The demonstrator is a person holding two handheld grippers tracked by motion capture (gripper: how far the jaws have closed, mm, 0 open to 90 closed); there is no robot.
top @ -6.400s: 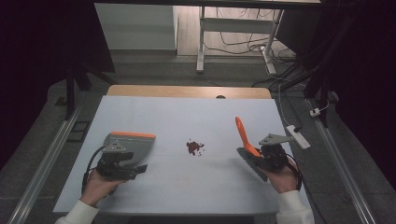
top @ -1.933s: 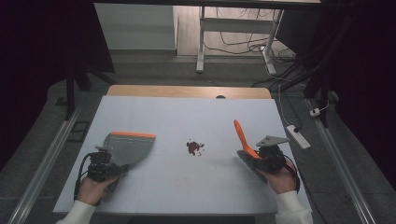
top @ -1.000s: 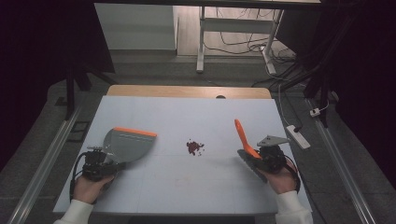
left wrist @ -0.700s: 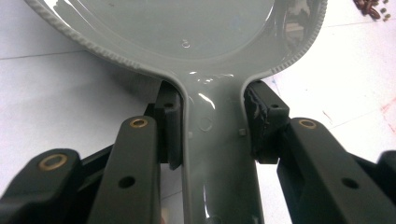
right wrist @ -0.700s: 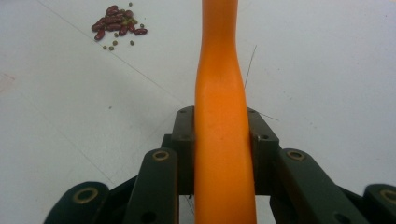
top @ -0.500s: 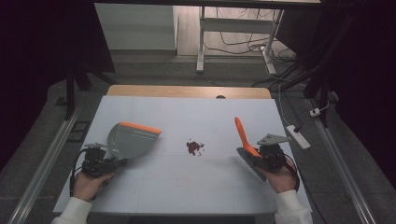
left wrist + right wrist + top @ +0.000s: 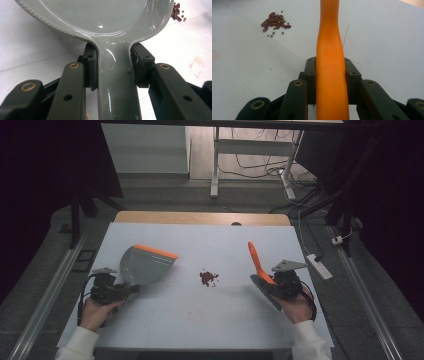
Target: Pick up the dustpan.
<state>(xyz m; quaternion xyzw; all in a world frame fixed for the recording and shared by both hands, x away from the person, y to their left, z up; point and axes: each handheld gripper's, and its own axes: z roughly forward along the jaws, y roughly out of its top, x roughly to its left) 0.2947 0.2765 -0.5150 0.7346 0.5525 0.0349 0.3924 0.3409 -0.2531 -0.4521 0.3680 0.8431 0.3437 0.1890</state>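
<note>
High view: beans (image 7: 208,277) not swept up yet

Dustpan (image 7: 145,265) is clamped in the left claw (image 7: 125,290), brush (image 7: 259,266) in the right claw (image 7: 270,287); the pile is left mid-tabletop (image 7: 200,330), untouched between them.

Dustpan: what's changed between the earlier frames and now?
The left gripper, shut on the dustpan, drew back toward the table's left edge and swung the pan, so its orange lip now points toward the beans. Nothing taken or let go. The right gripper stays clamped on the orange brush, and the beans lie where they were.
</note>
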